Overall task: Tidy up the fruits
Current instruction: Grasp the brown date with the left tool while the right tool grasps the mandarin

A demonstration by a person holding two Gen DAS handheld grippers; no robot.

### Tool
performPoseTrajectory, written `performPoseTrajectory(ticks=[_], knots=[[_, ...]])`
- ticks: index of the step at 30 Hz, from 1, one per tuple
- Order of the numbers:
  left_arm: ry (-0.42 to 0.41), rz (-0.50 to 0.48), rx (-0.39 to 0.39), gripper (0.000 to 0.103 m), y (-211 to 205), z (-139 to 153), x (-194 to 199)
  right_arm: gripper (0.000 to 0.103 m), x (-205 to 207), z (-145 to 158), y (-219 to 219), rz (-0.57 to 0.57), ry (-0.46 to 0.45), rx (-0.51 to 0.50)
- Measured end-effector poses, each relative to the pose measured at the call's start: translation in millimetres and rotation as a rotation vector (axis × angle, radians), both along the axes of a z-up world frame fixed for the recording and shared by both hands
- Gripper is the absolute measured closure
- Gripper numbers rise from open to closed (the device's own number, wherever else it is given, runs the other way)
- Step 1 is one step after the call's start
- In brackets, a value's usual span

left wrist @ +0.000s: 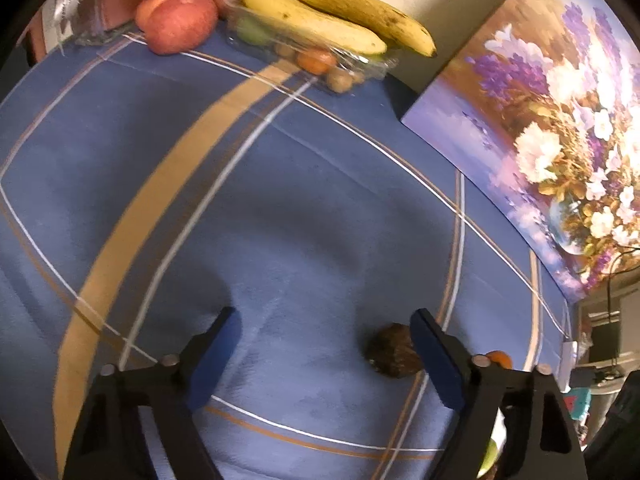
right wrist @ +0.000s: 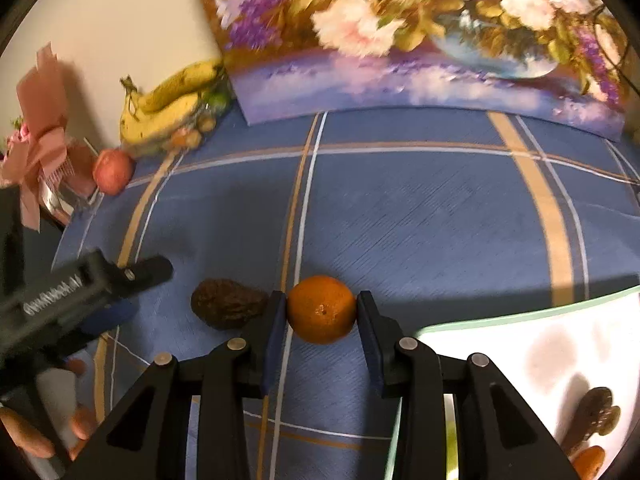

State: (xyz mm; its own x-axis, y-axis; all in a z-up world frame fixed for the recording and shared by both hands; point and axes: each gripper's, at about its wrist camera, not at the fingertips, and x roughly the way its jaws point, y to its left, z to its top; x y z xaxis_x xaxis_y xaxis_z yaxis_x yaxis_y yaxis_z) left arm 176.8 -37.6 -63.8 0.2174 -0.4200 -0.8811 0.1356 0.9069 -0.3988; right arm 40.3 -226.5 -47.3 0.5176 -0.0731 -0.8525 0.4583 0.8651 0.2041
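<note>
Right gripper (right wrist: 322, 310) clenched on the mandarin (right wrist: 322, 309); left gripper (left wrist: 324, 328) released. We lift straight, sparing the avocado (right wrist: 228, 303) at nine o'clock.

2 black two-finger grippers are in view: the left gripper (left wrist: 324, 344) and the right gripper (right wrist: 322, 316). There is 1 loose orange (right wrist: 322, 309), 1 dark wrinkled avocado (right wrist: 228, 308), 1 bunch of 2 bananas (left wrist: 336, 12), and 2 peaches (left wrist: 176, 19) at the far edge. 1 clear plastic tray (left wrist: 304, 54) holds several small fruits, too blurred to count. 1 flower painting (right wrist: 420, 32), 1 pink ribboned bouquet (right wrist: 40, 136), 1 white plate (right wrist: 532, 344) and 1 blue plaid tablecloth (right wrist: 420, 216) complete the count.
</note>
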Motion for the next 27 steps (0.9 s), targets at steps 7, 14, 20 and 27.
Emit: performPoseTrajectory(ticks=[7,14,20,27], knots=[[0.020,-0.073,-0.089,0.031,-19.7,2.3,-7.4,0.066,-10.5,20.1,-14.2,-0.037,-0.041,-0.010],[0.071,-0.096,-0.095,0.052,-29.6,-10.5,-11.1,0.066,-17.7,25.3,-26.5,-0.070,-0.057,0.007],[0.087,-0.085,-0.149,0.066,-27.4,-10.7,-12.4,0.066,-22.6,22.1,-33.2,-0.089,-0.057,0.023],[0.085,-0.079,-0.147,0.067,-25.2,-7.3,-14.0,0.066,-23.9,22.4,-33.0,-0.087,-0.049,0.022]])
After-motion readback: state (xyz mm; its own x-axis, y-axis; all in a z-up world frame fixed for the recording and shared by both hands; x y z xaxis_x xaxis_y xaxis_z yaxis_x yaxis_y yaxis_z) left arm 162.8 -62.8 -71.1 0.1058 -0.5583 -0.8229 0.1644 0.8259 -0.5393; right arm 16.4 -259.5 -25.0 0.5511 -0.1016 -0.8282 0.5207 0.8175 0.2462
